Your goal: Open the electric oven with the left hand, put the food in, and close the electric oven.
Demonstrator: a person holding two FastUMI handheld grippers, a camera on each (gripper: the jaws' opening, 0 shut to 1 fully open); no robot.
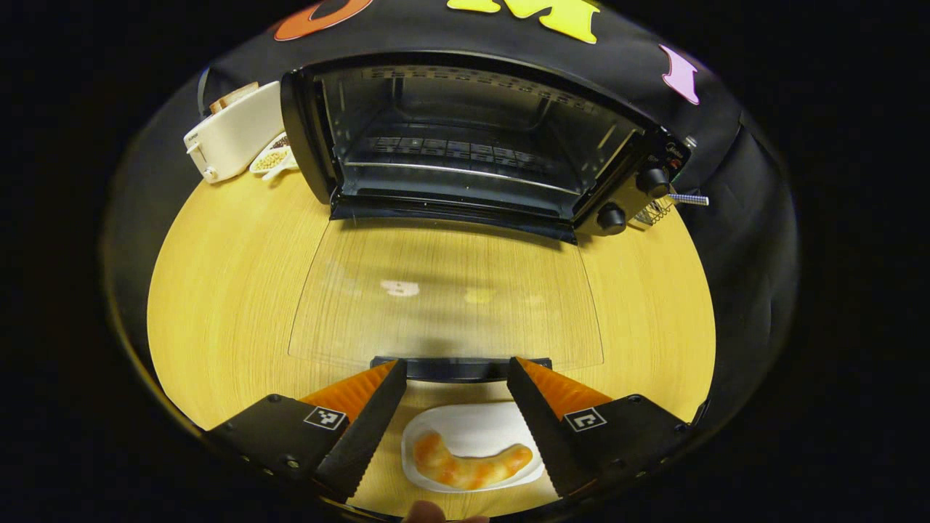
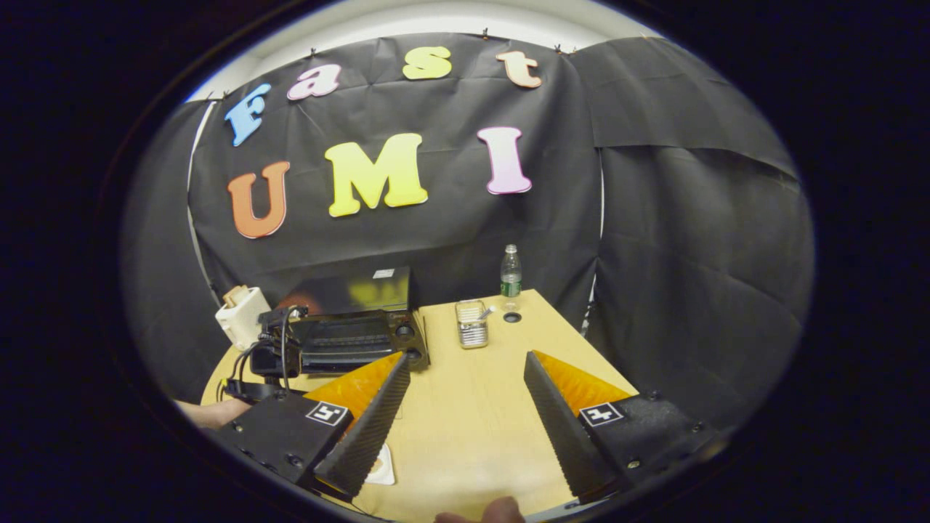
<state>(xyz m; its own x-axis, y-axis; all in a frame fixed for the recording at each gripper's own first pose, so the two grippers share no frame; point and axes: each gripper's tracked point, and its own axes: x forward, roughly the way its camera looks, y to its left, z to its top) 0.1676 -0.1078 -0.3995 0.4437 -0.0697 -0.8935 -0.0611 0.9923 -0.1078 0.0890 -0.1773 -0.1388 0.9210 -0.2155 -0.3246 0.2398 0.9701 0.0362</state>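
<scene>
We have the oven (image 1: 465, 138) open; food (image 1: 471, 465) waits on its plate (image 1: 465, 428); both grippers' fingers spread, empty.

This was a staged recording booth w/ kitchen props, not a real kitchen: black cloth wall (image 2: 654, 240) hung on clips around a wooden table (image 2: 472, 407). On it stood an electric oven (image 1: 465, 145) w/ door down, a white toaster (image 1: 232, 134), a water bottle (image 2: 511, 272), a small metal basket (image 2: 471, 325).

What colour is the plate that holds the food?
White; the plate shows best in the left gripper view, under the orange food.
</scene>
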